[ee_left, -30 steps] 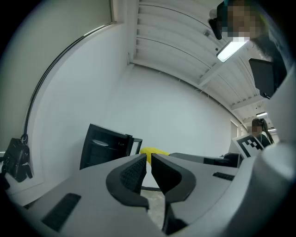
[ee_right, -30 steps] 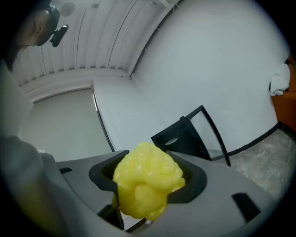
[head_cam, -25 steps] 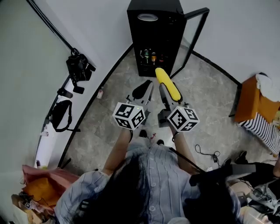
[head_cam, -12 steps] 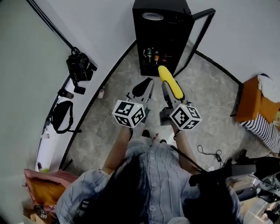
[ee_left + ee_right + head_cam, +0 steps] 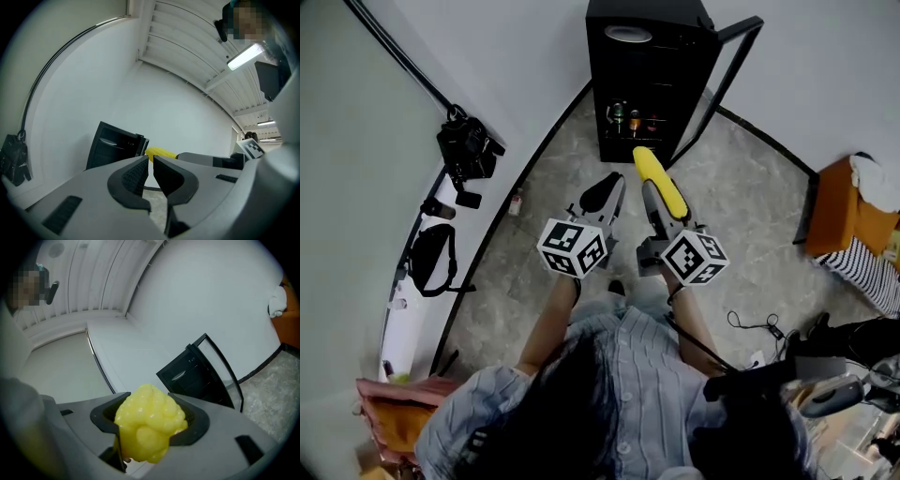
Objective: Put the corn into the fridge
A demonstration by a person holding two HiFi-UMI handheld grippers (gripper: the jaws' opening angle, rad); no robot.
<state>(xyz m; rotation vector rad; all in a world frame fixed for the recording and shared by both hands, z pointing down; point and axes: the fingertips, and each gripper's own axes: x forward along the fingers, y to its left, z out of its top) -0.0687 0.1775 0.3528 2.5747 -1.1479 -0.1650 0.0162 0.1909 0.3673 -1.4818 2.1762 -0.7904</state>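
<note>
A: R gripper (image 5: 148, 422)?
B: My jaws clamped on the corn (image 5: 146, 430); fridge (image 5: 645, 82) ahead of them, door open.
A: L gripper (image 5: 150, 171)?
B: My jaws nearly together, nothing btwn; corn just to their right.

Corn (image 5: 661, 183) bright yellow, knobbly kernel pattern at its end; fridge (image 5: 623, 66) black all over, door frame included. Left gripper (image 5: 605, 187) and right gripper (image 5: 656, 202) have grey bodies and black ribbed pads (image 5: 133, 174), and their cubes (image 5: 573, 248) are white with black square markers. Floor (image 5: 534, 281) mottled grey stone, wall (image 5: 506, 56) plain white, shirt (image 5: 628, 375) pale blue with thin stripes, box (image 5: 834, 211) orange, cloth (image 5: 862, 277) black-and-white striped, camera (image 5: 467, 150) black.
</note>
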